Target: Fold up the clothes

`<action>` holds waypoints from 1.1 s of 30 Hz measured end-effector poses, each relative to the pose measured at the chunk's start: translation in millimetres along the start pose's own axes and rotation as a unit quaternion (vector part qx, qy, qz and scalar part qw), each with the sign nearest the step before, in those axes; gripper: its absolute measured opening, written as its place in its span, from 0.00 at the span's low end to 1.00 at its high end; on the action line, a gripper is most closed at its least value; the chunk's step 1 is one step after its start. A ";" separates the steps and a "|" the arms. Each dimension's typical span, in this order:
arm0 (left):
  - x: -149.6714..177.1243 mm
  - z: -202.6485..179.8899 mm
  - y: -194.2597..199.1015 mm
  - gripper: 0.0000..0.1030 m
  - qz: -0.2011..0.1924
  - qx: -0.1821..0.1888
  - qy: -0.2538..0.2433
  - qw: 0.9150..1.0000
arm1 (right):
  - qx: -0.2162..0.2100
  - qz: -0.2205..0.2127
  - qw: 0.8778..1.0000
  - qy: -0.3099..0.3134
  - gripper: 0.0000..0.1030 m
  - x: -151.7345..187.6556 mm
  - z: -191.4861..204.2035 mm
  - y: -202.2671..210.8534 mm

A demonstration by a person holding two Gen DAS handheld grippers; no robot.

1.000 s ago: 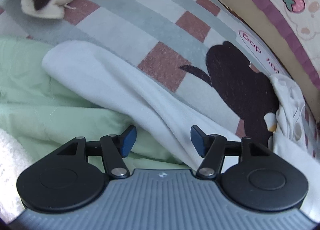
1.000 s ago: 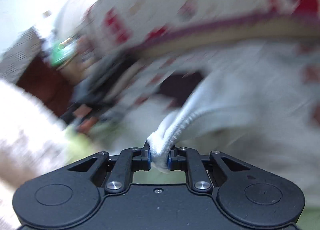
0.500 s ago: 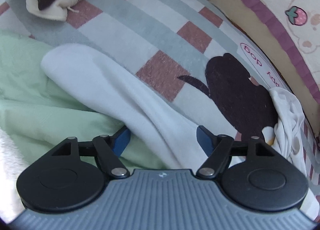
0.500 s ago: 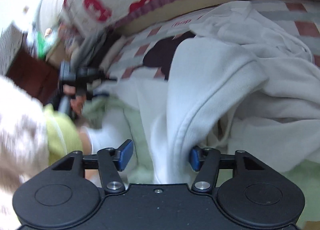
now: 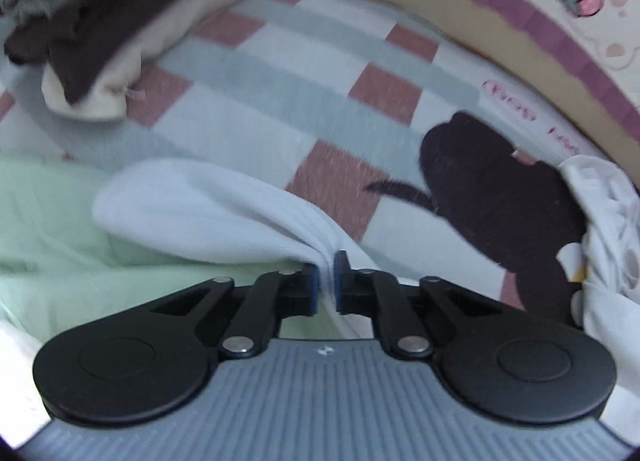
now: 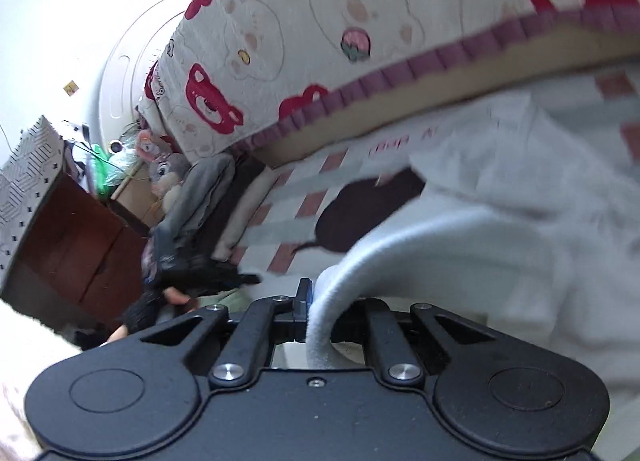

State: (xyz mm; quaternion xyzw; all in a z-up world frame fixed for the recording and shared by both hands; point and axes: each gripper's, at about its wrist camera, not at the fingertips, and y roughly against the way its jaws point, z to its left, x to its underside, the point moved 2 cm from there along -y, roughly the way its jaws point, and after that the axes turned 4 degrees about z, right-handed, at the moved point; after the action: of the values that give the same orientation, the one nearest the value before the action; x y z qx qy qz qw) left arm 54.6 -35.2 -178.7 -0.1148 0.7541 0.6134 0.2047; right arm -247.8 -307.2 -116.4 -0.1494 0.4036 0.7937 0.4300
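- Our left gripper had just been closing, and its blue pads pinched a fold of the soft white garment.
- Our right gripper had just been closing too, and it squeezed a thick rolled edge of the same white garment.
- The white garment lay on the checked blanket with pink and grey squares; part of it also lay over a pale green cloth at the near edge.
- A dark brown animal shape was printed on the blanket, just beside the garment.
- A pile of brown, cream and grey folded clothes sat at the blanket's far left corner, well apart from the garment.
- A quilt with red bears and a purple frill lay along the far edge.
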 end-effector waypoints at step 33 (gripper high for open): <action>-84.6 171.0 66.7 0.12 -0.057 -0.088 0.017 0.994 | -0.031 0.260 0.965 0.016 0.31 3.0 103.4 -206.2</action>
State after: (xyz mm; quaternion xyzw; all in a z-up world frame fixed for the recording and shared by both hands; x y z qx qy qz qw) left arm 130.4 139.2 -110.1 -0.1856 0.6923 0.6630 0.2160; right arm -72.6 -163.1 -158.6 -0.0650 0.4103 0.8879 0.1975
